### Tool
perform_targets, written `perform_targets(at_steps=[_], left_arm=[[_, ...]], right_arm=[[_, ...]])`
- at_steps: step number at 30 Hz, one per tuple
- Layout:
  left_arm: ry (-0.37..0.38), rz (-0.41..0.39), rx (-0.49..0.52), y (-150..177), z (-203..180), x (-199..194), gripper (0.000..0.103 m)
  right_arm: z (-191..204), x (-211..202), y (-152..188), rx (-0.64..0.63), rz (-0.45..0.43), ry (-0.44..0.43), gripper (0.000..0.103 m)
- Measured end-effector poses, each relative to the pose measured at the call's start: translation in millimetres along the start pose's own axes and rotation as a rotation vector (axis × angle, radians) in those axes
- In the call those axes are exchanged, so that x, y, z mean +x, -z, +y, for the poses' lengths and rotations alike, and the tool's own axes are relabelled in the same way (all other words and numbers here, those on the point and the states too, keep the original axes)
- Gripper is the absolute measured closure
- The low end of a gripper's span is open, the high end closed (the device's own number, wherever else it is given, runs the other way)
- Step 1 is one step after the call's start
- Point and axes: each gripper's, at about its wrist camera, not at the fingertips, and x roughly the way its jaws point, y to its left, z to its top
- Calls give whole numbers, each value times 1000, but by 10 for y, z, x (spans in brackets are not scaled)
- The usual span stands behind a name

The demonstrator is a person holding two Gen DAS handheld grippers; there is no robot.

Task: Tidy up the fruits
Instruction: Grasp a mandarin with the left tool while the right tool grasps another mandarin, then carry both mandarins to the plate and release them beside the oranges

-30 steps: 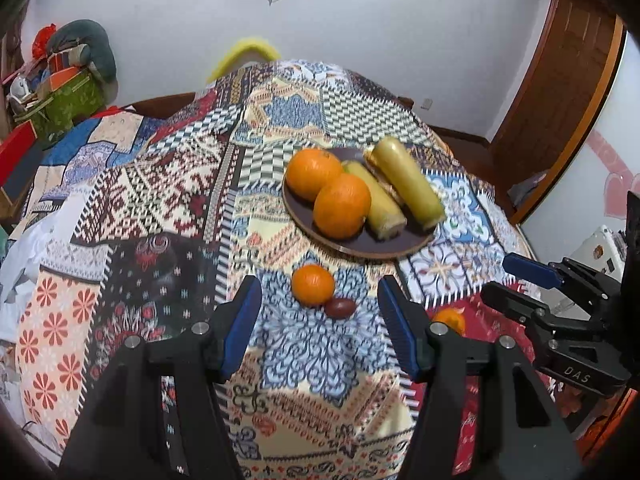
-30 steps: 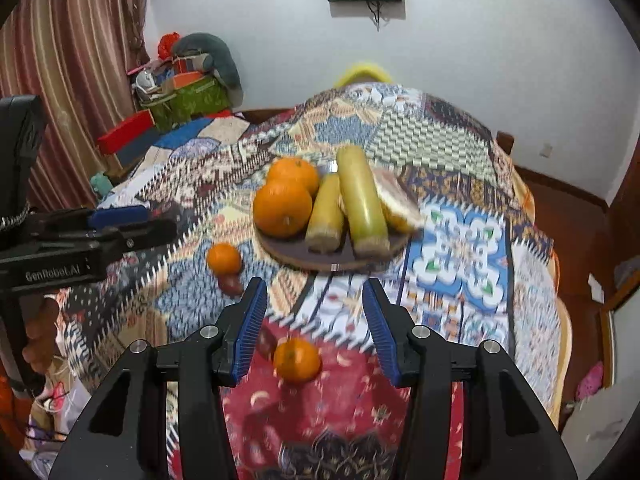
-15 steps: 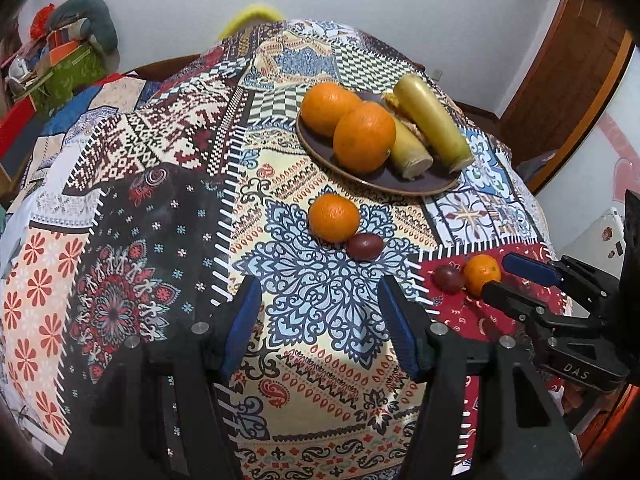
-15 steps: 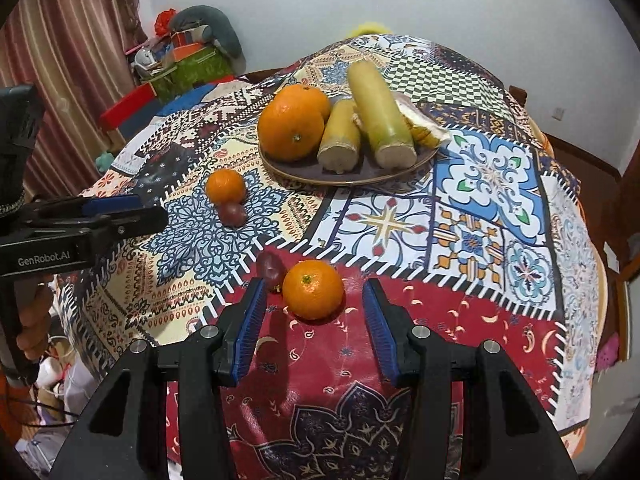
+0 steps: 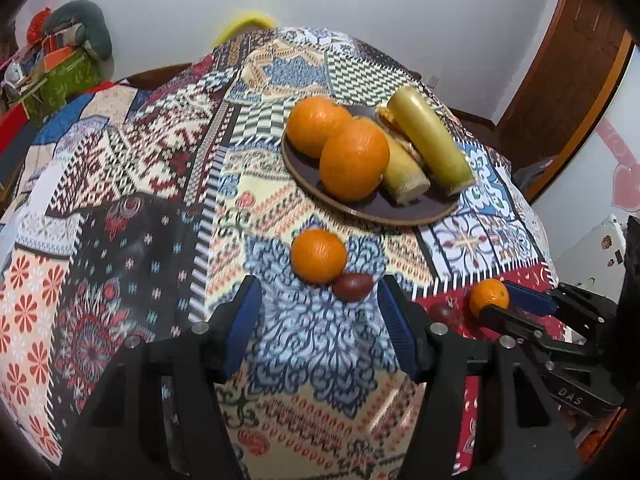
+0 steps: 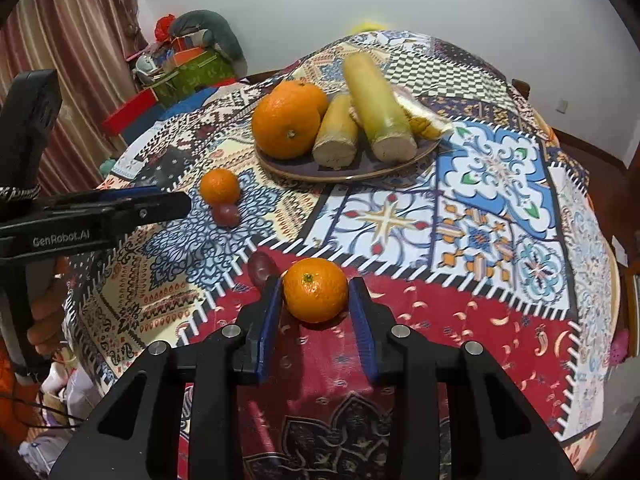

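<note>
Two small oranges and two dark red fruits lie loose on the patchwork cloth. My right gripper (image 6: 315, 284) has its jaws closing around one small orange (image 6: 315, 289) on the red patch; the pads stand close at its sides. A dark red fruit (image 6: 261, 266) lies just left of it. My left gripper (image 5: 318, 282) hangs open over the cloth, just short of the other small orange (image 5: 319, 255) and the dark red fruit (image 5: 353, 286) touching it. Beyond sits a dark plate (image 5: 360, 210) with two large oranges (image 5: 354, 160) and two yellow-green stalks (image 5: 430, 140).
The round table falls away at its near and right edges. Boxes and bags (image 6: 188, 64) are stacked by the curtain at the left. A wooden door (image 5: 560, 80) stands at the right. A person's hand (image 6: 44, 320) holds the left gripper's handle.
Both grippers have sunk toward the table and the fruit looks larger. The right jaws have narrowed around the small orange on the red patch. The left jaws kept their width.
</note>
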Motion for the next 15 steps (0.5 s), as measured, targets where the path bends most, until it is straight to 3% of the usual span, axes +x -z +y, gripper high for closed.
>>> perform_targets(at_steps=[4, 8, 15], left_arm=[[-9, 0, 11, -61, -29, 106, 43], [-25, 19, 24, -96, -34, 238, 54], [-34, 31, 20, -126, -19, 356, 58]], right_arm=[[-85, -49, -54, 21, -21, 8, 72], [-134, -79, -99, 32, -34, 11, 72], [-174, -77, -164, 17, -52, 29, 72]])
